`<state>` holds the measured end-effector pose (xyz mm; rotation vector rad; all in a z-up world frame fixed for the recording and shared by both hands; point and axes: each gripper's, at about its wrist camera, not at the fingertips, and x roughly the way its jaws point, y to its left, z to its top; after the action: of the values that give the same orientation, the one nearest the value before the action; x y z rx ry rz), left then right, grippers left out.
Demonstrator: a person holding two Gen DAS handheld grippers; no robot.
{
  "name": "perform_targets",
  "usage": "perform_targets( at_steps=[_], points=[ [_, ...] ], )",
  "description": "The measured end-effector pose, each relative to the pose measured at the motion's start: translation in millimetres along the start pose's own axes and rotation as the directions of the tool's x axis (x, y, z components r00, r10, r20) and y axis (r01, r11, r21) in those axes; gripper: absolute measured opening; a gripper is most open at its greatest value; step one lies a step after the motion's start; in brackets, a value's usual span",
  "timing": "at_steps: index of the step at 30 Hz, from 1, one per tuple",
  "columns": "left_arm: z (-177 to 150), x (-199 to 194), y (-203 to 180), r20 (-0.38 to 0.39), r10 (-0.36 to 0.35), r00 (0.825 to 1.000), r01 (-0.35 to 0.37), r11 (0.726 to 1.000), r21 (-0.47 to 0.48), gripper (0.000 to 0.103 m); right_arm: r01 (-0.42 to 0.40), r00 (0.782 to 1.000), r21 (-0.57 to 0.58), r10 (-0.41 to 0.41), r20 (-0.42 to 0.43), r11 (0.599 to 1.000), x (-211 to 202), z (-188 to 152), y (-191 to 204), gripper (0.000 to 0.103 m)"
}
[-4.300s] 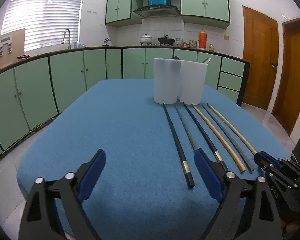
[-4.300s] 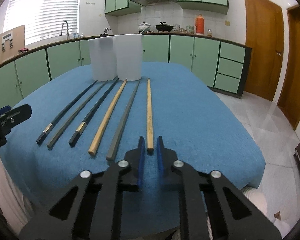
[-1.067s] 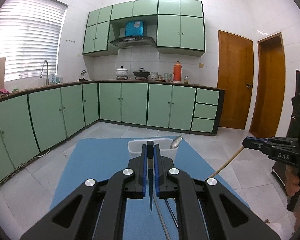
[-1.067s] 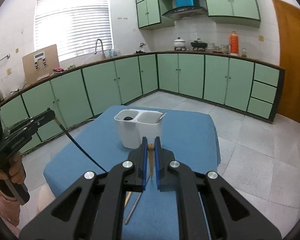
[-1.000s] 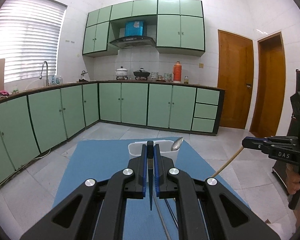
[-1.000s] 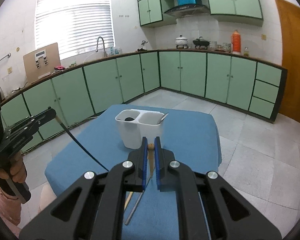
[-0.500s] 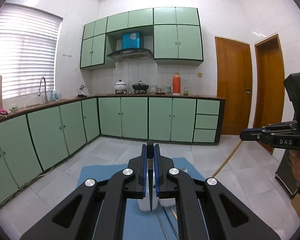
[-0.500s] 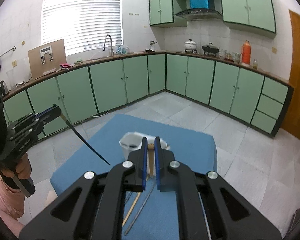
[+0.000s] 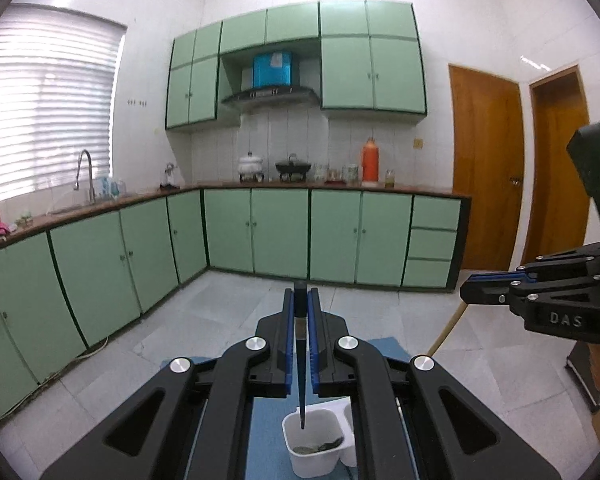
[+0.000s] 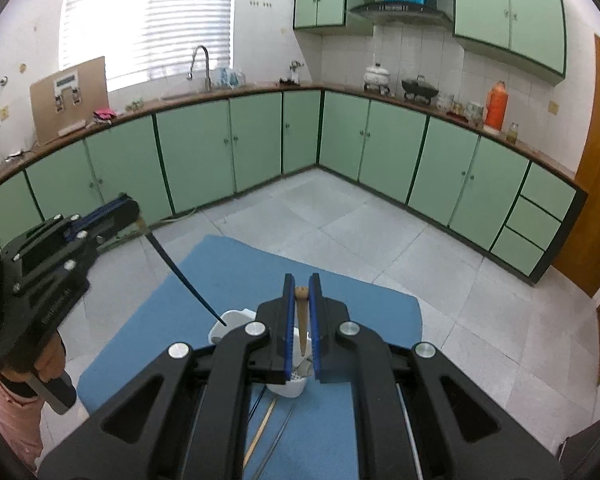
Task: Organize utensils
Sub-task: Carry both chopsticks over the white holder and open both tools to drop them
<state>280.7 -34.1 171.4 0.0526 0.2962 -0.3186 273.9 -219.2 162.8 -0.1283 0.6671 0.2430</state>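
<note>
Chopsticks hang above the white two-compartment plastic holder (image 9: 314, 452): left gripper (image 9: 301, 312) clamps a black tapered chopstick (image 9: 301, 380), right gripper (image 10: 301, 300) clamps a tan wooden chopstick (image 10: 302, 320).

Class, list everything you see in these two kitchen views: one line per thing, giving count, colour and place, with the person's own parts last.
Black chopstick: one, black, hanging tip-down over the holder's left cup.
Wooden chopstick: one, tan, hanging over the holder.
Utensil holder: one, white, two cups, on the table.
Table: one, blue cover, mid-floor.
Loose chopsticks: several, count unclear, tan and dark, on the table near the holder.
Cabinets: many, green, along the walls.
Thermos: one, orange, on the counter.
Doors: two, brown, right wall.
Left tool: one, black with blue pads, shut on the black chopstick.
Right tool: one, same colours, shut on the wooden chopstick.
</note>
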Motion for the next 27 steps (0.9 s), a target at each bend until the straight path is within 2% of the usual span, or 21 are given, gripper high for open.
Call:
perform_targets(
  at_steps=[4, 10, 17, 23, 25, 27],
  points=[
    [-15, 37, 2, -0.049, 0.004, 0.999, -0.005, 1.000, -0.004, 0.006, 0.002, 1.000, -0.010, -0.002, -0.018, 1.000, 29, -3, 4, 0.006],
    [-32, 69, 5, -0.082, 0.007, 0.997, -0.008, 1.000, -0.019, 0.006, -0.030, 0.998, 0.013, 0.031, -0.057, 0.999, 68, -13, 4, 0.006],
    [-48, 91, 8, -0.121, 0.003, 0.993, -0.006, 1.000, -0.028, 0.006, -0.050, 0.995, 0.051, 0.054, -0.078, 0.997, 93, -22, -5, 0.006],
    [-60, 100, 16, -0.159, -0.015, 0.987, 0.007, 0.999, -0.049, 0.007, -0.023, 0.995, 0.069, 0.029, -0.096, 0.997, 105, -35, -14, 0.010],
    [-63, 99, 21, -0.166, -0.023, 0.986, 0.012, 0.998, -0.064, 0.012, -0.018, 0.995, 0.075, 0.025, -0.095, 0.997, 105, -40, -17, 0.014],
    [-66, 96, 24, -0.166, -0.027, 0.986, 0.014, 0.997, -0.078, 0.029, -0.002, 0.996, 0.074, 0.008, -0.087, 0.997, 102, -44, -19, 0.031]
  ],
)
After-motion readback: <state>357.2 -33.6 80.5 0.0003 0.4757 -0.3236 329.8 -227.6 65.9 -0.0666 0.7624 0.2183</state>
